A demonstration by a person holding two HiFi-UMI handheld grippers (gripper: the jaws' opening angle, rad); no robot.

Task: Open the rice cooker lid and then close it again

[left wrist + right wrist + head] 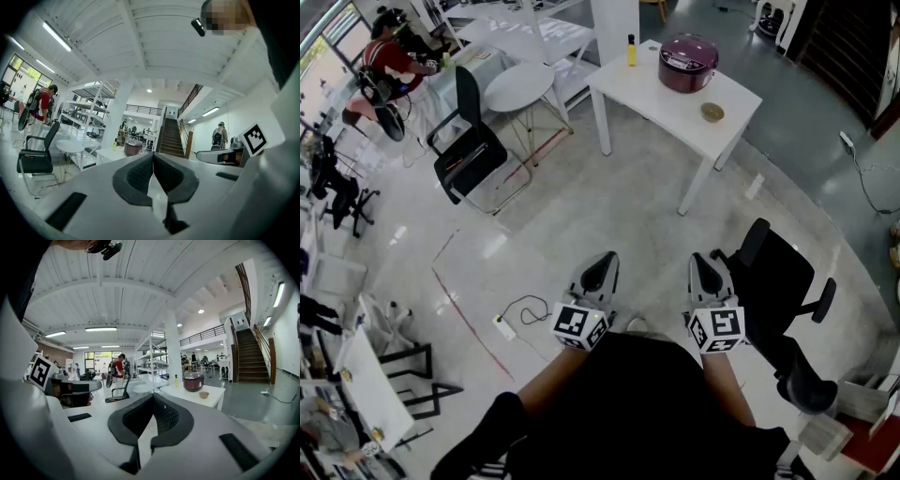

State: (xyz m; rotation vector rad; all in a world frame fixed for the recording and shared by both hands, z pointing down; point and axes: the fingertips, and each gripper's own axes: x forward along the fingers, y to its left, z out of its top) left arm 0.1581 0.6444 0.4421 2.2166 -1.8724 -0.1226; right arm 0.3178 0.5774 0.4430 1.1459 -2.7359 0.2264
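Note:
A dark red rice cooker (687,63) with its lid down stands on a white table (670,100) far ahead of me. It shows small in the left gripper view (133,147) and the right gripper view (193,380). My left gripper (601,269) and right gripper (704,274) are held close to my body, well short of the table, both shut with nothing between the jaws. Their black pads (140,173) meet along a line; in the right gripper view (153,416) it is the same.
A yellow bottle (631,50) and a small bowl (712,112) share the table. A black office chair (769,281) stands right beside my right gripper, another chair (469,145) and a round white table (519,88) to the left. A cable with a plug (511,317) lies on the floor.

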